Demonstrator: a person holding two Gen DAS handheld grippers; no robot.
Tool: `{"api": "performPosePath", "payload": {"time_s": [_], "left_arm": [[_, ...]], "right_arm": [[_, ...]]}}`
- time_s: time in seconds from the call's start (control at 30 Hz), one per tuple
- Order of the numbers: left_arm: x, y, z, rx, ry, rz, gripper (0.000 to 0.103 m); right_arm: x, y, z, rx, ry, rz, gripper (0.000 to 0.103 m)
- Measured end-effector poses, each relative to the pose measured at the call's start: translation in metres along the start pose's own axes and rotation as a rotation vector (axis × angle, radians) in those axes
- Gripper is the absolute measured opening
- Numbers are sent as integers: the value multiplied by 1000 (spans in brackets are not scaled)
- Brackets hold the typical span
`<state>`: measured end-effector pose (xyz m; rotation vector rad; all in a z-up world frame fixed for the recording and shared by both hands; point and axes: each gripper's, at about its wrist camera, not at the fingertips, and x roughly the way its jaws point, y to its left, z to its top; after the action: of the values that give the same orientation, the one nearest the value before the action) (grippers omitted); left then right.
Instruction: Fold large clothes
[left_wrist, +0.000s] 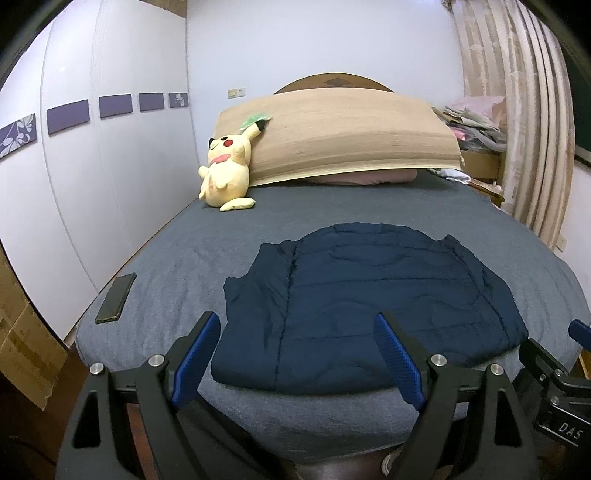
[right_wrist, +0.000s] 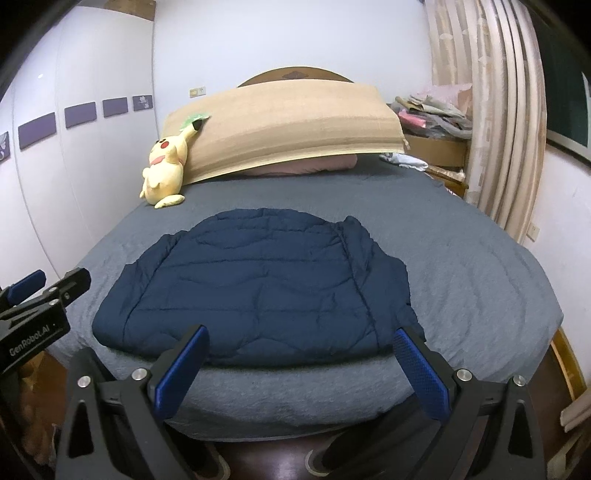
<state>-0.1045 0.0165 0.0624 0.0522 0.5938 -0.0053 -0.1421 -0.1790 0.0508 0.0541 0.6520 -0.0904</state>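
A navy quilted jacket (left_wrist: 369, 299) lies flat on the grey bed (left_wrist: 166, 266), with its hem at the near edge and both sleeves folded in. It also shows in the right wrist view (right_wrist: 258, 288). My left gripper (left_wrist: 297, 325) is open and empty, held off the bed's near edge in front of the jacket's left half. My right gripper (right_wrist: 301, 336) is open and empty, in front of the jacket's right half. Each gripper shows at the edge of the other's view.
A black phone (left_wrist: 115, 298) lies near the bed's left edge. A yellow plush toy (left_wrist: 225, 166) leans on a tan mat (left_wrist: 332, 136) over pillows at the headboard. White wardrobe at left, curtains (right_wrist: 491, 110) and piled clothes at right.
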Motion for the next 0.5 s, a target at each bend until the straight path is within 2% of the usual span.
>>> {"api": "performPosePath", "payload": {"time_s": [0.5], "left_arm": [[1,5,0,-21,37,-16,87]], "right_arm": [[-2,7,2,-30,1,-7,102]]}}
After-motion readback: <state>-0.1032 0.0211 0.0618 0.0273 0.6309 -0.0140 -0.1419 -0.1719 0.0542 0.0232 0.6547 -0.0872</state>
